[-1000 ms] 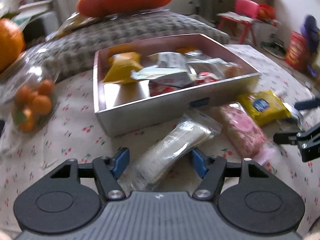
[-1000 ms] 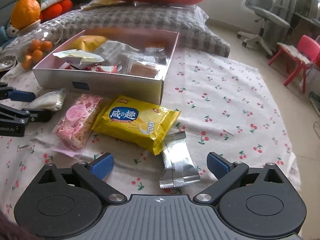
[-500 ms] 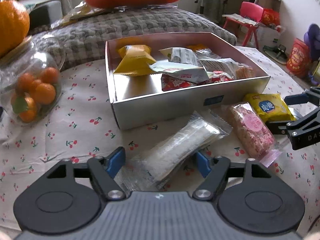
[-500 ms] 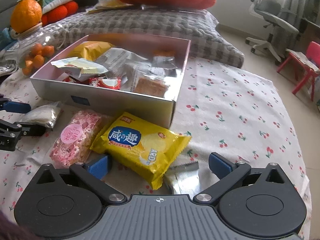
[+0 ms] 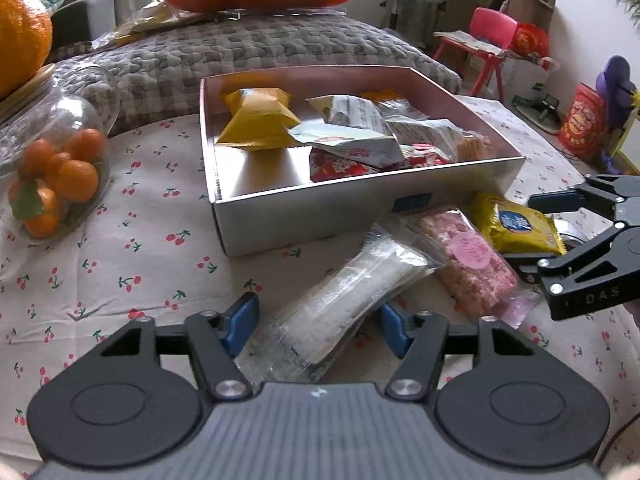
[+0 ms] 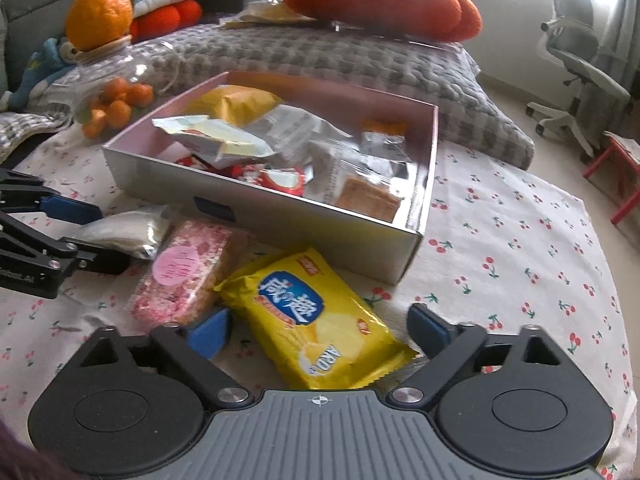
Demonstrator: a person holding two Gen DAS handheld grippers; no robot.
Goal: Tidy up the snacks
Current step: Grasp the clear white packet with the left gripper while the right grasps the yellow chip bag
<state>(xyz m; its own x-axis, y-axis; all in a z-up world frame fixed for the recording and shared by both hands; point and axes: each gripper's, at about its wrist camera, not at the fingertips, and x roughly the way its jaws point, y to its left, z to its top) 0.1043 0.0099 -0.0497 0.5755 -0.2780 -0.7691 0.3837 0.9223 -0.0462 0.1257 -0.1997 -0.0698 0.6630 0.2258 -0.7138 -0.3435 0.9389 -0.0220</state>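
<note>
On a cherry-print cloth point(image 5: 120, 264), the left gripper point(image 5: 316, 322) stands with its jaws wide apart around the near end of a clear-wrapped white snack bar point(image 5: 340, 304); the blue pads point(image 5: 240, 320) sit just clear of the wrapper, with no grip visible. The right gripper point(image 6: 318, 330) is likewise spread wide, straddling a yellow cracker packet point(image 6: 316, 320) that lies flat on the cloth; whether its pads touch the packet cannot be told.

Three loose snacks lie side by side just in front of the silver box point(image 5: 320, 216): the white bar, a pink puffed-rice bar point(image 6: 182, 272) and the yellow packet. The box holds a heap of wrapped snacks, among them a yellow pouch point(image 5: 256, 120) at its far left and a red-and-white packet point(image 5: 340, 166); they overlap too much to count.

Only the right wrist view shows a biscuit in clear wrap point(image 6: 366, 194) in the box's near right corner, a desk chair point(image 6: 576, 64), and a large orange point(image 6: 98, 12) on top of the jar. Only the left wrist view shows a pink child's chair point(image 5: 480, 40) and a red drum point(image 5: 580, 120) on the floor. Both show one glass jar of small oranges point(image 5: 52, 168), an orange pumpkin cushion point(image 6: 380, 4) and a grey quilted pillow point(image 5: 260, 52). Each gripper appears at the other view's edge, partly cut off.
</note>
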